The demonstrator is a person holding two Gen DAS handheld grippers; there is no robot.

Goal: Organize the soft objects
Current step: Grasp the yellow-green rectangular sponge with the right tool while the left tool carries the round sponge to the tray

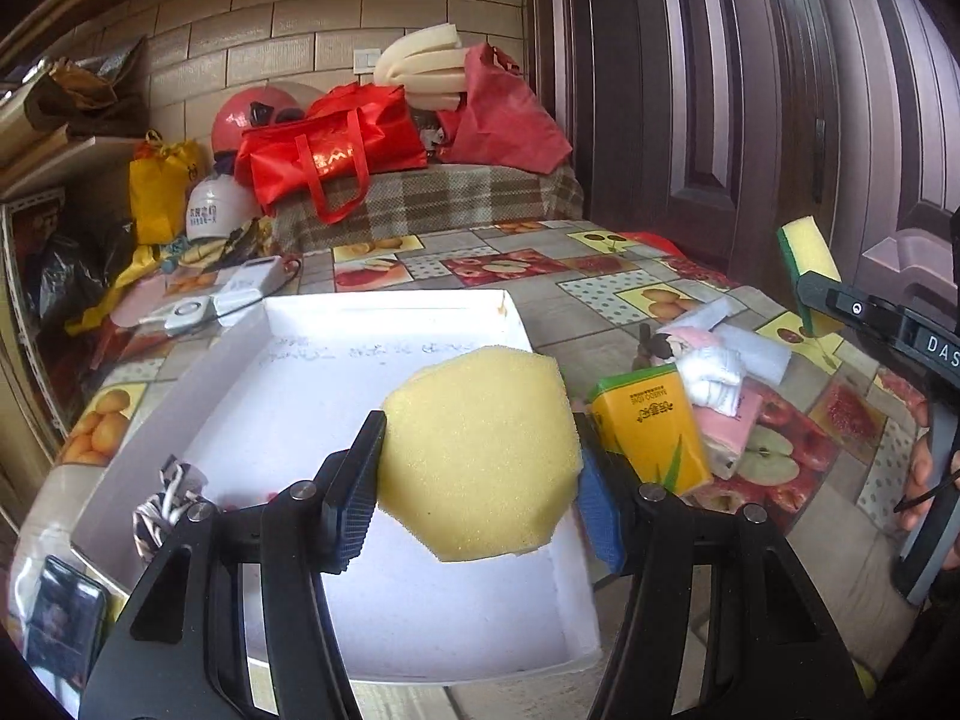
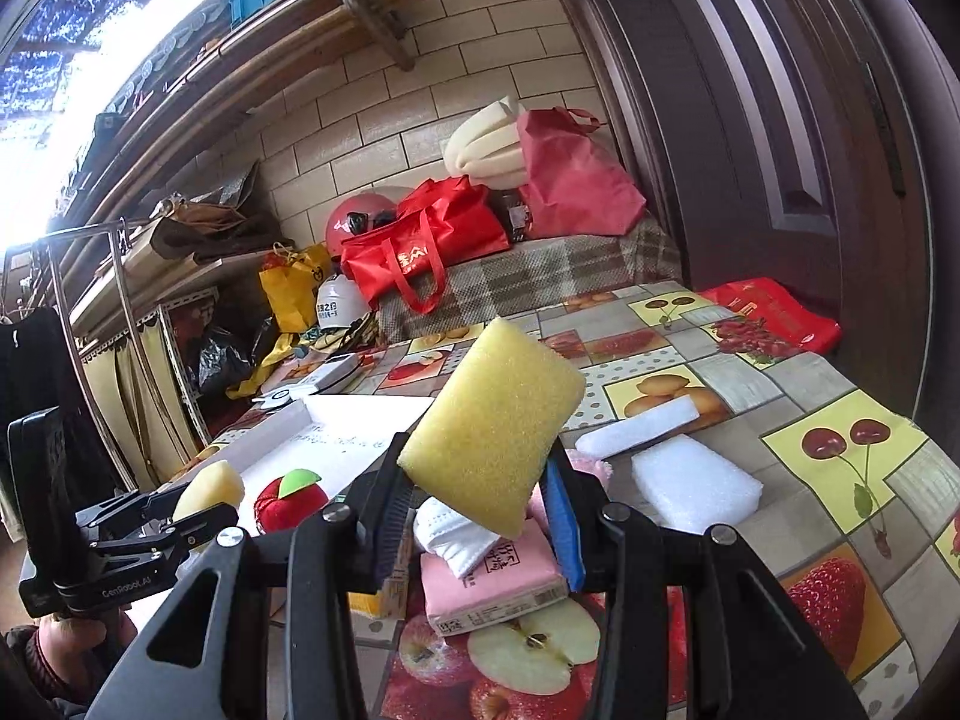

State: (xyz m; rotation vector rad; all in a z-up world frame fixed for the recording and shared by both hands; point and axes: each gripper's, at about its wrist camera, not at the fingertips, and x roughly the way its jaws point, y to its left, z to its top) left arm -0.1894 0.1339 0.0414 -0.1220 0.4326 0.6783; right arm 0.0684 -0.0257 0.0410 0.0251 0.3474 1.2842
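While the left gripper [image 1: 480,480] is pinching a rounded yellow sponge [image 1: 480,450] at the lower centre of its frame, above the white tray [image 1: 336,396], the right gripper [image 2: 480,516] is squeezing a rectangular yellow sponge [image 2: 492,420] at mid-frame. Below that sponge, a white mask [image 2: 456,531] is lying on a pink tissue pack [image 2: 492,582], with white foam blocks [image 2: 690,486] sitting to the right on the fruit-print tablecloth [image 2: 780,420].

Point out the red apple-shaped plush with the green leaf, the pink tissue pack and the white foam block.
red apple-shaped plush [image 2: 288,504]: right wrist view, on its red body.
pink tissue pack [image 2: 492,588]: right wrist view, on its top face.
white foam block [image 2: 690,483]: right wrist view, on its upper surface.
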